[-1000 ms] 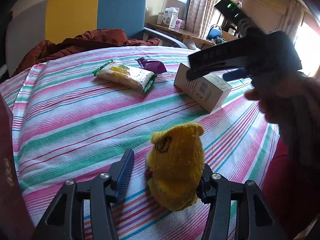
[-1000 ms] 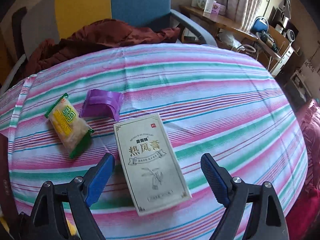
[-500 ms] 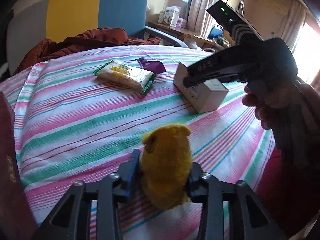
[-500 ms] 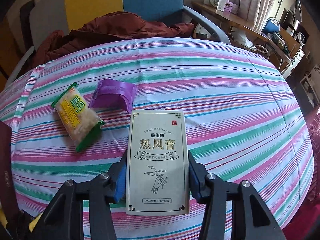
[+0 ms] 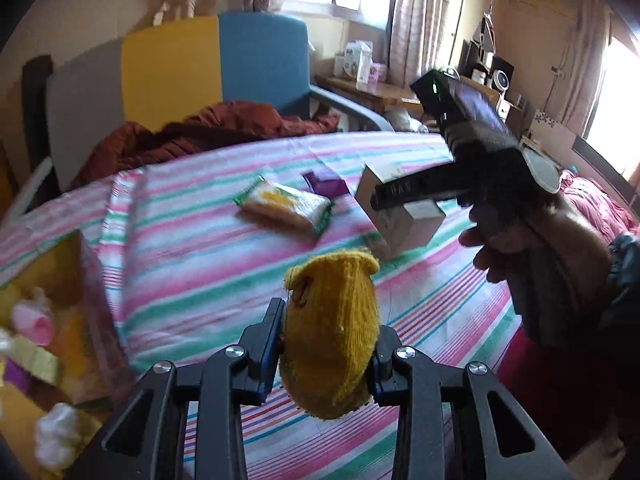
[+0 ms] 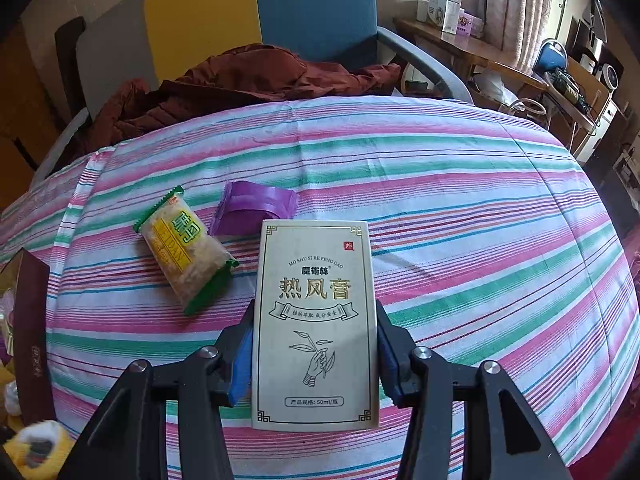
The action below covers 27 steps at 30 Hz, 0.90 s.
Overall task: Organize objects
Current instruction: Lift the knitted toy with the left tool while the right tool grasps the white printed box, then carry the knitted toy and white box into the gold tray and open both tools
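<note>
Surface: striped cloth (image 6: 440, 208) in pink, green and white is covering what looks like a table; a blue-and-yellow chair (image 6: 312, 8) with a rust-red garment (image 6: 248, 80) heaped on it is standing at the far edge.

Left tool (image 5: 326, 344): clenched on a yellow knitted toy (image 5: 332, 332), which is sitting upright between the blue pads and looks clear of the cloth. Squeezing the soft body from both sides is likely keeping it from flopping.

Right tool (image 6: 314, 344): clamped on a pale carton (image 6: 316, 320) printed with Chinese characters, pads bearing on its two long edges. Gripping across the narrow width seems the sensible choice. In the left view the carton is hanging tilted, one corner low; whether that corner is touching the cloth, I cannot tell.

Loose items: a green-edged snack packet (image 6: 186, 256) and a purple pouch (image 6: 256, 206) are lying on the cloth just beyond the carton, near each other, untouched.

Destination, judged: an open box (image 5: 96, 288) at the left edge is already holding small soft things, so both held items are probably heading there.

Progress, judged: partway; two in hand, two waiting.

Risk: the carton could pivot in the grip if swung fast.
</note>
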Available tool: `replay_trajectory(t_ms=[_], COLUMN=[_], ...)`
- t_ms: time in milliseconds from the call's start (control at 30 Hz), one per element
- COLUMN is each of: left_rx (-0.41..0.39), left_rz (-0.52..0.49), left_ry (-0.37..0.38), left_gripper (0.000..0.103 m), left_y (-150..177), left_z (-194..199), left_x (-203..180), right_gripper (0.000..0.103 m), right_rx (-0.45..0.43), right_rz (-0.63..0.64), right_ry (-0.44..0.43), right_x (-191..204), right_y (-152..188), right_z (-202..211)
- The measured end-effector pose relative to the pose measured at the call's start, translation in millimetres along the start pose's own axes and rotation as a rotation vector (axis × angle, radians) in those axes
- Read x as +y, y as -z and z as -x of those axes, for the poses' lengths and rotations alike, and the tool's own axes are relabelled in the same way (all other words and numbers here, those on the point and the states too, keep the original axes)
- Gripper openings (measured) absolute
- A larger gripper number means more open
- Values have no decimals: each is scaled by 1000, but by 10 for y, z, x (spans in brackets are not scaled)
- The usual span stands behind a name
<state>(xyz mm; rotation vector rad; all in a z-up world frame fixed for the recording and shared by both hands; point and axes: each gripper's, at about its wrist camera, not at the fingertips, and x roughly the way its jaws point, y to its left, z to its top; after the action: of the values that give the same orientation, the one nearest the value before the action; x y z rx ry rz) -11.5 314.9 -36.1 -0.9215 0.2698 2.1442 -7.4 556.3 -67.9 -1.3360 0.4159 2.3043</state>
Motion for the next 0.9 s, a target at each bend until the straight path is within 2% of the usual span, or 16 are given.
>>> replay_trajectory(t_ms=[233,567,767,900], left_rx=[-44,-72,-73,-68], left_rz=[35,105,155,197], left_ry=[-65,-149,-168,-181], left_gripper=[36,36,36,36], left_y=[-29,131,268,366], left_z=[308,630,734,800], left_x=[229,616,807,969], right_gripper=[51,51,51,51], right_rx=[-45,-86,-105,-119], right_rz=[-8,3,33,75], right_ry=[-40,-88,-144,-199], right_x=[7,122,350,637], right_y=[-16,13,80,149], right_z=[102,267,481,660])
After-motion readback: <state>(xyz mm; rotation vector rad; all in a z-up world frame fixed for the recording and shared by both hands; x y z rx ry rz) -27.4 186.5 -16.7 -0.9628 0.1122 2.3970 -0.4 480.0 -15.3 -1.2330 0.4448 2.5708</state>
